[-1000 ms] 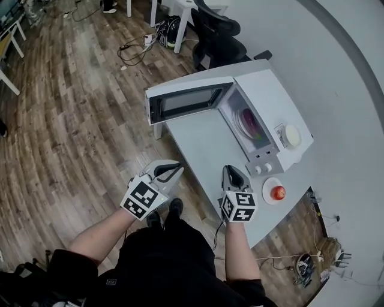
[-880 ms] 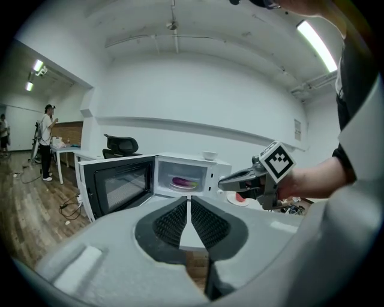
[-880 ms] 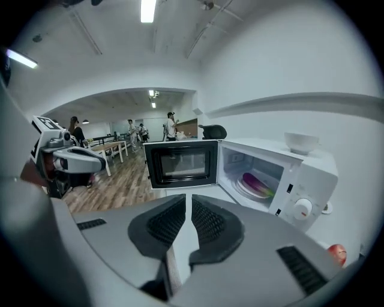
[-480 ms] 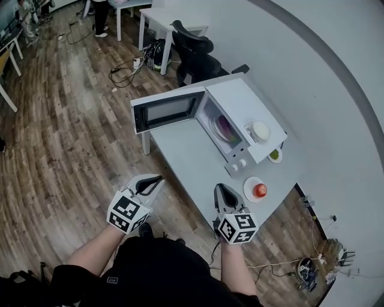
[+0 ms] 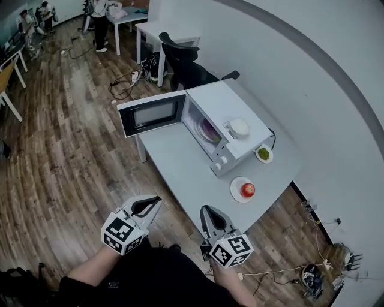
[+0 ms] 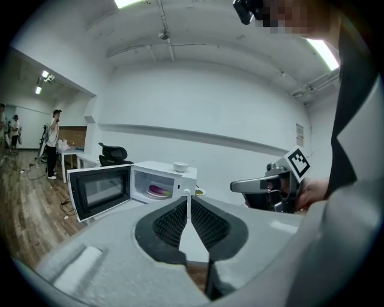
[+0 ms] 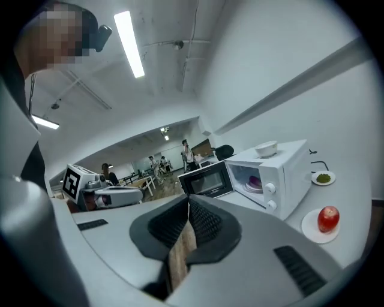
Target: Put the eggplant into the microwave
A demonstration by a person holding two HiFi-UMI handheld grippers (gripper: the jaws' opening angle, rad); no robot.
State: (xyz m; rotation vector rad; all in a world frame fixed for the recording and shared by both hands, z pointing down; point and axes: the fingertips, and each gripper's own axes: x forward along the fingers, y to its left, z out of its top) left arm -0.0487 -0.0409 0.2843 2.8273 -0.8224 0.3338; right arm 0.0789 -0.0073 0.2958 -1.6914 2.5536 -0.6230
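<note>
The white microwave (image 5: 231,120) stands on the grey table (image 5: 180,162) with its door (image 5: 150,114) swung wide open. Inside it a purple thing, apparently the eggplant (image 5: 209,128), lies on a plate; it also shows in the left gripper view as the eggplant (image 6: 159,190) and in the right gripper view as the eggplant (image 7: 254,181). My left gripper (image 5: 157,201) and right gripper (image 5: 206,210) hang short of the table's near edge. Both are shut with nothing in them.
A white bowl (image 5: 239,126) sits on top of the microwave. To its right are a small plate of something green (image 5: 263,154) and a red apple (image 5: 246,190) on a white plate. A black office chair (image 5: 183,69) stands behind the table. People stand far off (image 5: 99,18).
The view has pulled back, so the table and microwave sit farther off. Both grippers have drawn away from the table edge and stayed shut.
</note>
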